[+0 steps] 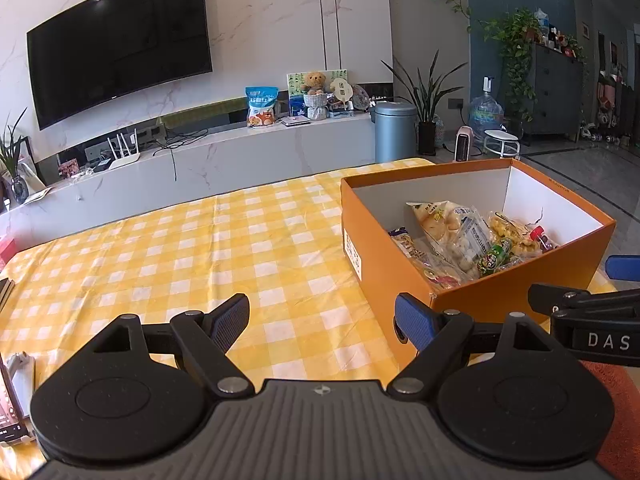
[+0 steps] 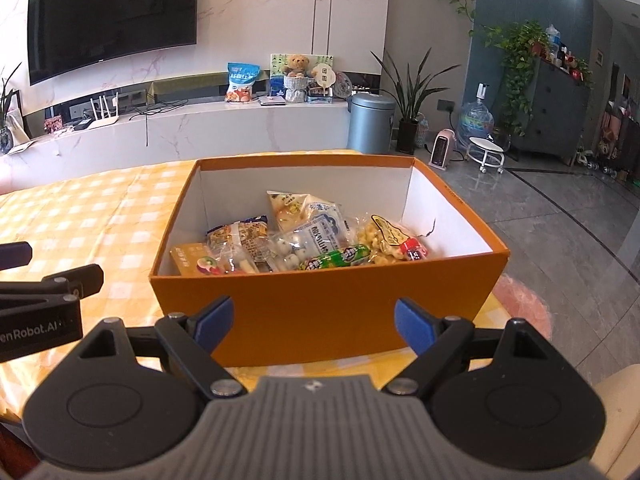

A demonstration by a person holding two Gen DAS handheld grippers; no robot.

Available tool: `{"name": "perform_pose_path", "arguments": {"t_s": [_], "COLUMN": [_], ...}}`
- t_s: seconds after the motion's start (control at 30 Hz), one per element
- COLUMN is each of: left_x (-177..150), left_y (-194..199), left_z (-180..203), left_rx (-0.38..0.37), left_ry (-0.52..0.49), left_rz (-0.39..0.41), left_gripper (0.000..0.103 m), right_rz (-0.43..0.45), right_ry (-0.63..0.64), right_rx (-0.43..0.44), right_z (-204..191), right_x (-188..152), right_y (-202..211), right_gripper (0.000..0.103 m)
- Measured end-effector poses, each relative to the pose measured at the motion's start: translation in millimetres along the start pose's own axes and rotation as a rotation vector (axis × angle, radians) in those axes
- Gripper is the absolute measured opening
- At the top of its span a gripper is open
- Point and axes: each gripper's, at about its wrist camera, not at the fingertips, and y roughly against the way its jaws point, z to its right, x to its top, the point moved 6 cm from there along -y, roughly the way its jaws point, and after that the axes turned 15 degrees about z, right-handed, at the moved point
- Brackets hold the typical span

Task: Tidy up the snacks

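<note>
Ahead, the snack-filled orange box (image 2: 320, 312) sits just beyond both grippers' spread, empty fingers (image 2: 412, 322).

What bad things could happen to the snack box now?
1. The box sits near the table's edge on the floor side, so a push from the right tool, open just in front of it, might slide it off.
2. The snacks are piled loosely; the red-capped bottle could get buried or roll.
3. The left tool and right tool are close together and might bump.
</note>
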Motion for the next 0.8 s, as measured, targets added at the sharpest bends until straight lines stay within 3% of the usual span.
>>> {"name": "perform_pose_path", "arguments": {"t_s": [0.8], "left_x": [0.3], "left_y": [1.6], "left_z": [-1.9], "left_rx": [-0.001], "left_ry": [0.018], "left_rz": [-0.017], "left_gripper": [0.097], "right_rz": [-0.002], "right_ry": [0.018], "right_rx": [0.023], "right_z": [-8.9], "right_x": [0.3], "right_y": [3.3], "right_gripper": [0.086]}}
